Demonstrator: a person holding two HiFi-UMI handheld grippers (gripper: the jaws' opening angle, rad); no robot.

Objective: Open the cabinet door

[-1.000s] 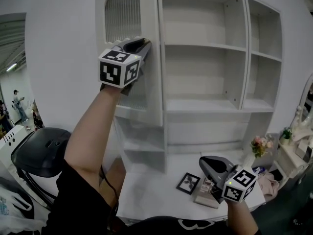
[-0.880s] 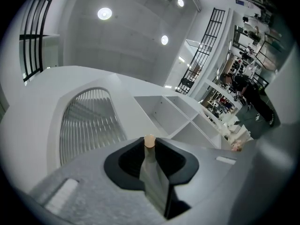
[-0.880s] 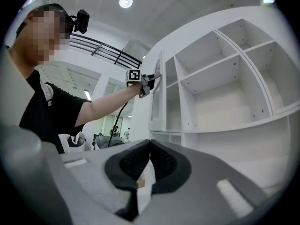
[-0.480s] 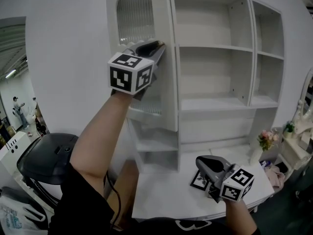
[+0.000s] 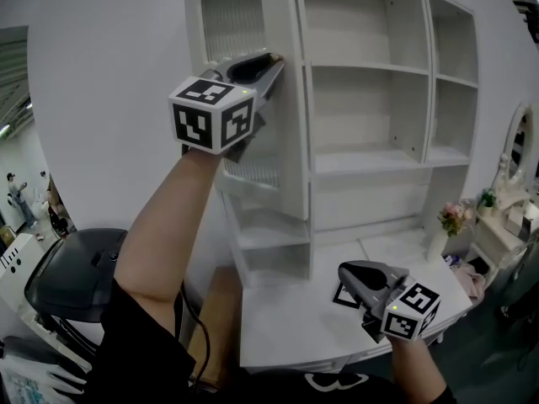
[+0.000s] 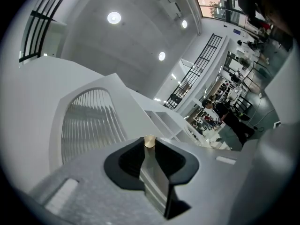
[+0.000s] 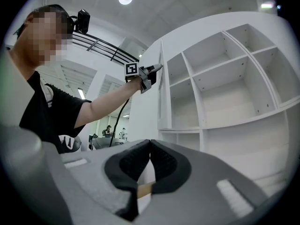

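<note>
The white cabinet door [image 5: 253,19], with an arched ribbed-glass pane [image 6: 89,125], stands swung out from the shelf unit. My left gripper [image 5: 271,64] is raised to the door's free edge and is shut on it. In the left gripper view the edge runs between the jaws and a small gold knob [image 6: 149,141] shows at their tips. The right gripper view also shows the left gripper [image 7: 157,69] on the door [image 7: 146,102]. My right gripper [image 5: 349,269] hangs low over the white desk [image 5: 286,331], shut, with nothing in it.
Open white shelves [image 5: 362,108] fill the unit to the right of the door. A black photo frame [image 5: 344,295] lies on the desk under the right gripper, near a vase of flowers [image 5: 450,220]. A black chair [image 5: 72,272] stands at lower left.
The door has swung further out from the shelf unit with my left gripper on its edge. My right gripper has drifted left over the desk and stayed shut.
</note>
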